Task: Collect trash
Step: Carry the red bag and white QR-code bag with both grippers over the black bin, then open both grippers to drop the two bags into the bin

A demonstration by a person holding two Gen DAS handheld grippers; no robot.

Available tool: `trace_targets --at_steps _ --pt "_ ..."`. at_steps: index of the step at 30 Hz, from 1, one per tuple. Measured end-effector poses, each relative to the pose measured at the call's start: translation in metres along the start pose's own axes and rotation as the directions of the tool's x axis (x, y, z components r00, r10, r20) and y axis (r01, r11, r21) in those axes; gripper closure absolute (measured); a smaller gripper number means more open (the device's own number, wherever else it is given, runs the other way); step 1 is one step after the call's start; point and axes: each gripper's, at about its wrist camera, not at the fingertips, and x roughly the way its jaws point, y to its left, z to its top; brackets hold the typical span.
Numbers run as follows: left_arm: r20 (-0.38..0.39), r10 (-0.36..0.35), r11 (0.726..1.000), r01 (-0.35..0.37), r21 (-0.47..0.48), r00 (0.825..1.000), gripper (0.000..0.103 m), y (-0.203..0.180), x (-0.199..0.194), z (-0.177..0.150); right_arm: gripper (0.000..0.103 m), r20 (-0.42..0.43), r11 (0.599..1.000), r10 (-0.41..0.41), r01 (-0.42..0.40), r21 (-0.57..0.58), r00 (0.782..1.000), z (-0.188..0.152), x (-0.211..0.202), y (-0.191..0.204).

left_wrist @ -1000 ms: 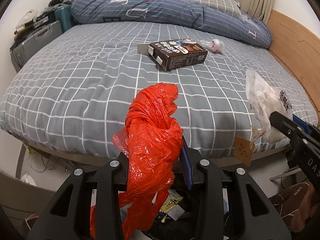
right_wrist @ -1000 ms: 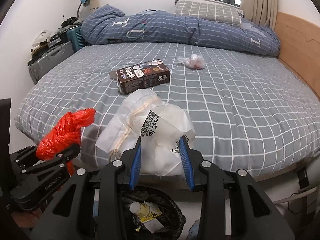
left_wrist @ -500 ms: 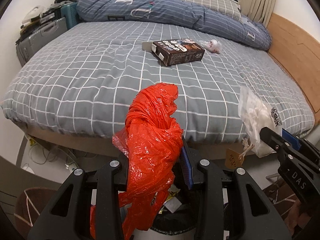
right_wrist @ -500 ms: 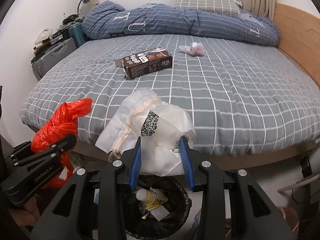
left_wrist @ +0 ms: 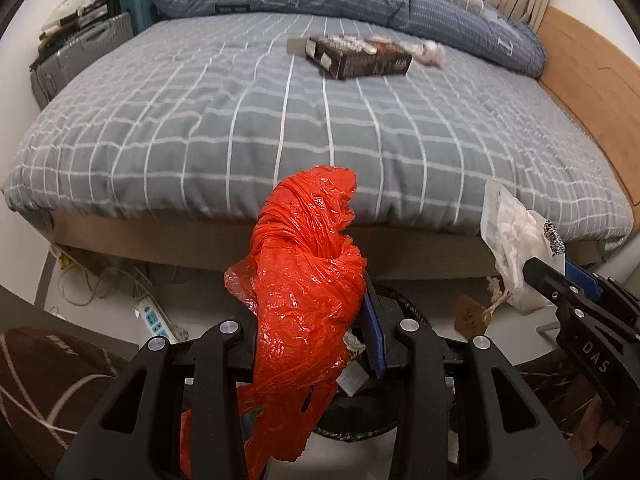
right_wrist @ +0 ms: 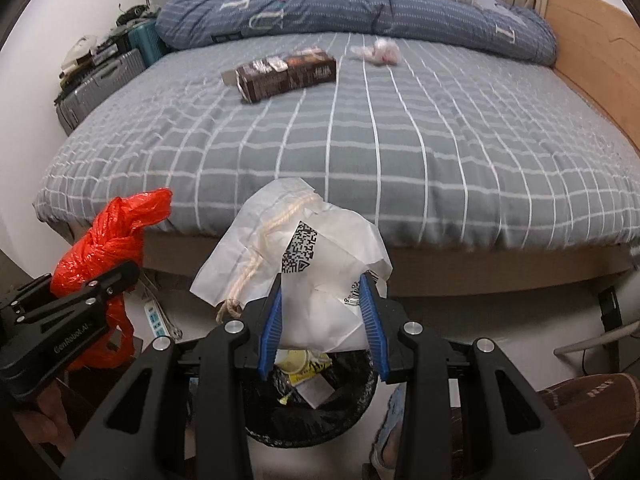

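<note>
Bed: brown carton, plastic wad (beside duvet).

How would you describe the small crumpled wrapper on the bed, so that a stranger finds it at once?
Start from the bed with the grey checked cover, and look toward its far end, near the rumpled blue duvet. There a dark brown carton lies flat; the crumpled wrapper sits just right of it, apart from it. It is the only small, pale, clear plastic wad with a pinkish tint.

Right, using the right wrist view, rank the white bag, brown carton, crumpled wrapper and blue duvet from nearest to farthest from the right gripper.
1. White bag: clamped in the jaws of the right gripper.
2. Brown carton: mid-bed, left of centre.
3. Crumpled wrapper: beyond the carton, to its right.
4. Blue duvet: heaped along the bed's far end.
</note>
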Motion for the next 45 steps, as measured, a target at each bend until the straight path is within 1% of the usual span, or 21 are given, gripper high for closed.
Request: trace_targets --at_steps 6,10,16,19,20,24,26,27,29,30,34,36,38,41,45 --pt "-0.060 -0.018 1.000 0.018 0.002 0.998 0.066 0.000 0.027 -0.010 0.067 -0.069 1.000 0.014 -0.016 -0.022 0.997 -0.013 0.026 0.002" --pt "-0.107 -0.036 0.999 0.036 -0.002 0.994 0.066 0.005 0.046 -0.014 0.067 -0.120 0.999 0.022 -0.027 -0.040 0.993 -0.016 0.046 0.008" --pt "-0.137 -0.013 1.000 0.012 -0.010 0.991 0.066 0.016 0.064 -0.015 0.066 -0.156 0.997 0.032 -0.042 -0.060 0.987 -0.016 0.066 0.021" --pt "-0.139 0.004 1.000 -0.007 -0.019 0.990 0.066 0.026 0.066 -0.017 0.064 -0.177 0.996 0.038 -0.051 -0.072 0.983 -0.018 0.077 0.030" --pt "-0.141 0.009 1.000 -0.012 -0.023 0.990 0.066 0.029 0.067 -0.018 0.062 -0.181 0.996 0.040 -0.054 -0.076 0.983 -0.018 0.079 0.032" --pt "-0.159 0.023 0.999 -0.030 -0.041 0.987 0.066 0.039 0.072 -0.022 0.060 -0.194 0.993 0.042 -0.062 -0.100 0.980 -0.020 0.089 0.045" --pt "-0.165 0.023 0.999 -0.030 -0.042 0.986 0.066 0.041 0.073 -0.024 0.052 -0.193 0.993 0.038 -0.059 -0.105 0.980 -0.020 0.091 0.047" --pt "-0.169 0.022 0.999 -0.028 -0.037 0.985 0.066 0.040 0.074 -0.025 0.051 -0.191 0.993 0.040 -0.060 -0.104 0.981 -0.020 0.091 0.047" --pt "-0.175 0.020 0.999 -0.025 -0.030 0.984 0.066 0.038 0.077 -0.026 0.042 -0.186 0.993 0.035 -0.055 -0.102 0.982 -0.020 0.093 0.044" --pt "-0.179 0.017 0.999 -0.023 -0.027 0.984 0.066 0.036 0.078 -0.026 0.041 -0.186 0.994 0.032 -0.051 -0.099 0.982 -0.020 0.093 0.042" --pt "-0.192 0.010 1.000 -0.011 -0.005 0.981 0.066 0.026 0.086 -0.025 0.027 -0.184 0.997 0.021 -0.035 -0.075 0.983 -0.023 0.095 0.026" --pt "-0.202 0.006 1.000 -0.005 0.005 0.979 0.066 0.021 0.091 -0.026 0.024 -0.184 0.998 0.010 -0.020 -0.055 0.983 -0.024 0.094 0.015" --pt "-0.216 -0.009 1.000 0.011 0.007 0.976 0.066 0.014 0.095 -0.027 0.018 -0.186 1.000 0.007 -0.012 -0.027 0.983 -0.026 0.094 0.002" --pt "-0.226 -0.025 0.999 0.032 0.031 0.974 0.066 -0.005 0.099 -0.026 0.013 -0.193 1.000 -0.023 0.025 0.005 0.981 -0.028 0.093 -0.018" --pt "-0.234 -0.042 0.996 0.058 0.063 0.971 0.066 -0.030 0.103 -0.026 0.011 -0.188 0.997 -0.074 0.079 0.017 0.979 -0.030 0.088 -0.041"
